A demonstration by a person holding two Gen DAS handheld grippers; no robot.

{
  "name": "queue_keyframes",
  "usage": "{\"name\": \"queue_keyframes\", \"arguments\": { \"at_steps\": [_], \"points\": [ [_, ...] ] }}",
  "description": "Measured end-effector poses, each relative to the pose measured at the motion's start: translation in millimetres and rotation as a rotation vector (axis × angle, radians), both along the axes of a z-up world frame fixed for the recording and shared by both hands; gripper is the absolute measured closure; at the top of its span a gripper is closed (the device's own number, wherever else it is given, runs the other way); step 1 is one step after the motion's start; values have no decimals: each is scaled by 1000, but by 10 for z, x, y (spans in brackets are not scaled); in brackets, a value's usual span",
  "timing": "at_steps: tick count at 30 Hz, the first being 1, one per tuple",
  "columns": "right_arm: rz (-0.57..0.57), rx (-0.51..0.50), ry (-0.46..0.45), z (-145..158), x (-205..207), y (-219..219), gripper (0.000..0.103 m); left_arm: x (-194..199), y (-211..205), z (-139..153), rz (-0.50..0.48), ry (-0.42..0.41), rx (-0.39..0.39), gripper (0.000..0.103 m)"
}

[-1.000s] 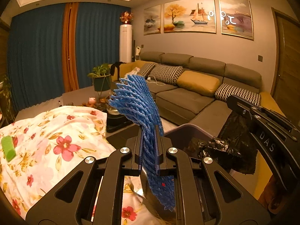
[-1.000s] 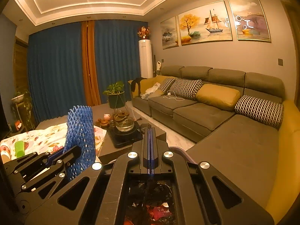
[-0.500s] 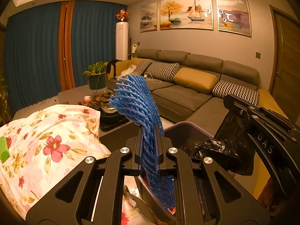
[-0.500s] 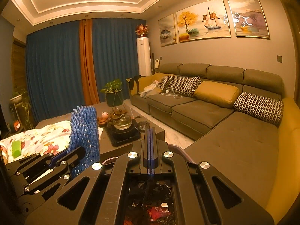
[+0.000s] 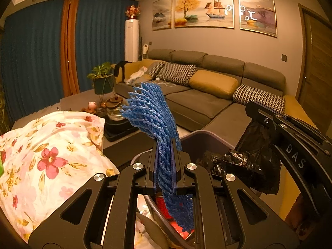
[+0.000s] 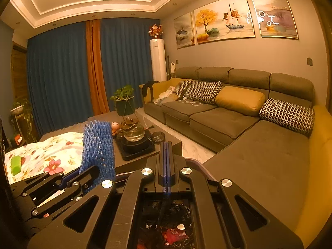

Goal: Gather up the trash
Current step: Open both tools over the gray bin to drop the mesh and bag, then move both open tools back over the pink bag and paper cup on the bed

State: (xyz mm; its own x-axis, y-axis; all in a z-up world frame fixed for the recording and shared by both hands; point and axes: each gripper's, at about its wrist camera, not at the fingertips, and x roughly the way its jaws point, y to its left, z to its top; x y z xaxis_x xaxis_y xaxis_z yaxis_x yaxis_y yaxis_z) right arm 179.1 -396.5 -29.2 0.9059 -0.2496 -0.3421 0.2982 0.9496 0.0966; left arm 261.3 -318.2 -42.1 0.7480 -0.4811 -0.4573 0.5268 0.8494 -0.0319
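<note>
My left gripper [image 5: 165, 166] is shut on a blue foam net sleeve [image 5: 153, 116], which stands up above the jaws and hangs down below them over the purple trash bin [image 5: 199, 139]. The sleeve also shows in the right wrist view [image 6: 98, 145], with my left gripper [image 6: 83, 178] at lower left. My right gripper [image 6: 165, 166] is shut on the edge of the black bin liner [image 5: 255, 143], holding it up at the bin's right side. In the left wrist view my right gripper [image 5: 267, 118] is at the right. Red and black trash [image 6: 172, 232] lies inside the bin.
A table with a floral cloth [image 5: 41, 149] is at the left, with a green object [image 6: 15, 165] on it. A dark coffee table carries a glass teapot on a tray [image 6: 132, 132] and a potted plant [image 6: 123, 99]. A grey sectional sofa [image 6: 259, 141] runs along the right.
My left gripper with the blue sleeve has moved slightly right, toward and over the bin. My right gripper keeps hold of the liner, nearly still.
</note>
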Motion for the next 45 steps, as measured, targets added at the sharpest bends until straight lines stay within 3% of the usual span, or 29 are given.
{"name": "queue_keyframes", "arguments": {
  "at_steps": [10,12,13,18,20,28,31,37,45],
  "points": [
    [-11,19,23,-42,68,-97,102,96,-70,-85,-21,25,13,92],
    [-17,23,19,-41,72,-92,86,112,-71,-103,-20,23,16,92],
    [-22,25,11,-34,61,-97,66,120,-70,-104,-24,27,15,92],
    [-42,26,6,-14,43,-125,59,140,-83,-114,-29,33,24,91],
    [-53,30,2,-3,23,-143,55,145,-81,-132,-32,40,30,85],
    [-93,34,-28,61,-133,-111,41,97,38,-102,-6,26,5,38],
    [-113,30,-39,89,-199,-78,36,52,62,-77,-1,15,7,30],
    [-129,15,-44,131,-335,-8,34,-39,170,-48,12,17,10,27],
    [-79,-18,-15,150,-431,366,27,-276,686,144,98,-10,-35,20]
  ]
}}
